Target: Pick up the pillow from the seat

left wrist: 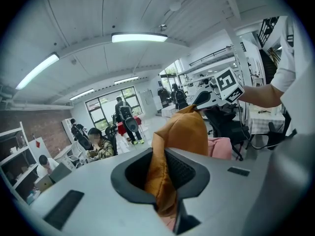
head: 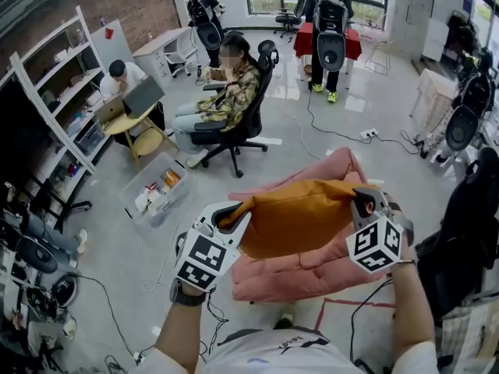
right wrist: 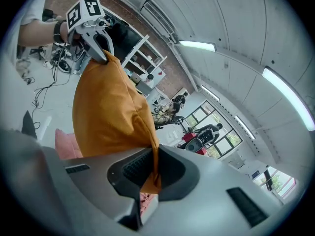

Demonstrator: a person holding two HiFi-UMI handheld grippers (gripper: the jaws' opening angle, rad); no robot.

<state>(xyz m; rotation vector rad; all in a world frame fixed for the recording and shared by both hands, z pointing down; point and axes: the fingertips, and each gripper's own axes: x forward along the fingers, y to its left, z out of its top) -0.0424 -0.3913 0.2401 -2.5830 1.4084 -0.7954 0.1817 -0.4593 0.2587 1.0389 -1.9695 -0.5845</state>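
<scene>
**Over the pink seat: pillow gripped at both corners**

**Head view.** Over the pink seat, you hold the orange pillow stretched between your two grippers. The left gripper pinches the pillow's left corner. The right gripper pinches its right corner. The pillow hangs broadside to you. Its lower edge overlaps the seat in this view, and you cannot tell whether the two touch. Beyond the seat, a person sits in a black office chair on the glossy floor. A clear storage bin stands to the left of the seat, well apart from it.

**Left gripper view.** The left gripper has its jaws drawn close together on a thick fold of the orange fabric, which runs down between the pads. From there the pillow rises away from the jaws toward the right gripper at upper right. A strip of the seat shows just behind the pillow.

**Right gripper view.** The right gripper has its jaws pressed almost fully together on a thin corner of the fabric. A small tip of cloth sticks out past the pads. The pillow spreads upward from the jaws to the left gripper at upper left, which clamps the opposite corner. The seat shows below the pillow at lower left.
</scene>
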